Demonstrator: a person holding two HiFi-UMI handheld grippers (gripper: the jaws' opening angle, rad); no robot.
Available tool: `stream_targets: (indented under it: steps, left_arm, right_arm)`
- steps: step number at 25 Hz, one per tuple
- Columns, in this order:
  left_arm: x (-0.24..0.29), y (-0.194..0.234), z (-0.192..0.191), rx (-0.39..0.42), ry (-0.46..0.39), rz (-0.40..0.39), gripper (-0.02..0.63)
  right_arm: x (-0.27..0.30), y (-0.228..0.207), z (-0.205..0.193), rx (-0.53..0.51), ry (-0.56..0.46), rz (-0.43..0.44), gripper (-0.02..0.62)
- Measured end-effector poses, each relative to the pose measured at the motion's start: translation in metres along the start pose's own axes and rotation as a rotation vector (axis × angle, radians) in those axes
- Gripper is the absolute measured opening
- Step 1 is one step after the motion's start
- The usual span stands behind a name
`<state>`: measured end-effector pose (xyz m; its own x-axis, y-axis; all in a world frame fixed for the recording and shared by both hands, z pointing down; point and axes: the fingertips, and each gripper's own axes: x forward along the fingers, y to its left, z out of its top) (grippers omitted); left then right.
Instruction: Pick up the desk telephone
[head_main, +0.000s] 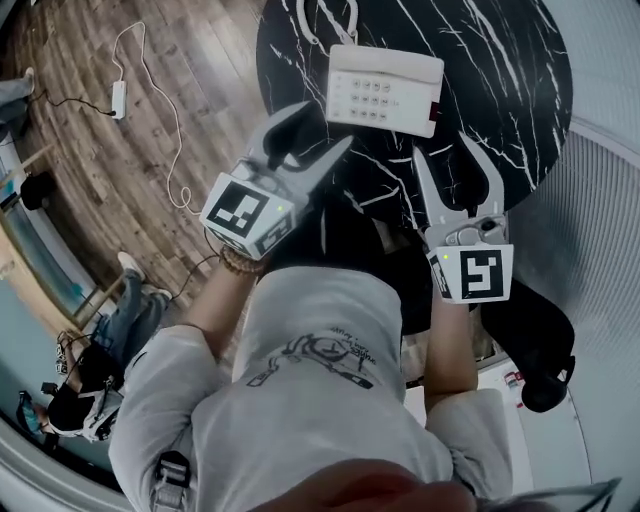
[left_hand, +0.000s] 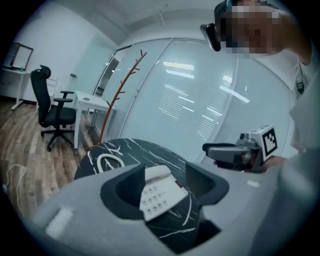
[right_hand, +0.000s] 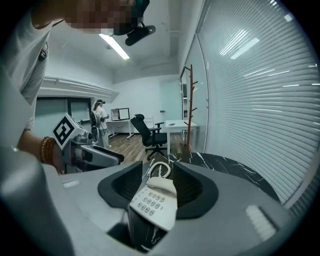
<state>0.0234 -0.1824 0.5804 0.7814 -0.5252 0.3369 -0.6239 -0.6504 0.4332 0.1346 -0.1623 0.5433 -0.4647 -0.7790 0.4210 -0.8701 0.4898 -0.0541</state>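
A white desk telephone (head_main: 383, 89) with a keypad and its handset on the cradle lies on a round black marble table (head_main: 500, 70). Its coiled white cord (head_main: 330, 20) loops beyond it. My left gripper (head_main: 308, 128) hovers at the phone's near left corner, jaws apart and empty. My right gripper (head_main: 458, 155) hangs just short of the phone's near right corner, jaws spread with nothing between them. In the left gripper view the telephone (left_hand: 157, 192) shows between the jaws, farther off. The right gripper view frames the telephone (right_hand: 154, 201) the same way.
Wooden floor lies left of the table, with a white cable and adapter (head_main: 118, 98) on it. An office chair (left_hand: 51, 107), a white desk (left_hand: 91, 104) and a coat stand (left_hand: 122, 90) stand beyond the table. Another person (right_hand: 100, 122) stands far back. Window blinds (right_hand: 260, 100) run along the right.
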Motion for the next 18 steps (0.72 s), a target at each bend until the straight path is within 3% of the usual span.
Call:
stream_targets:
  steps: [5,10,18]
  left_arm:
    - [0.029,0.034,-0.047,-0.068,0.081,0.020,0.276]
    - [0.057,0.058,-0.087,-0.131,0.141,0.015,0.352]
    - [0.089,0.094,-0.126,-0.229,0.197,0.054,0.354]
  right_arm:
    - [0.029,-0.025,-0.045,0.059,0.043,-0.016,0.227]
    - [0.054,-0.041,-0.089,0.103,0.094,-0.019,0.273]
    - [0.080,-0.061,-0.149,0.174,0.166,-0.030,0.341]
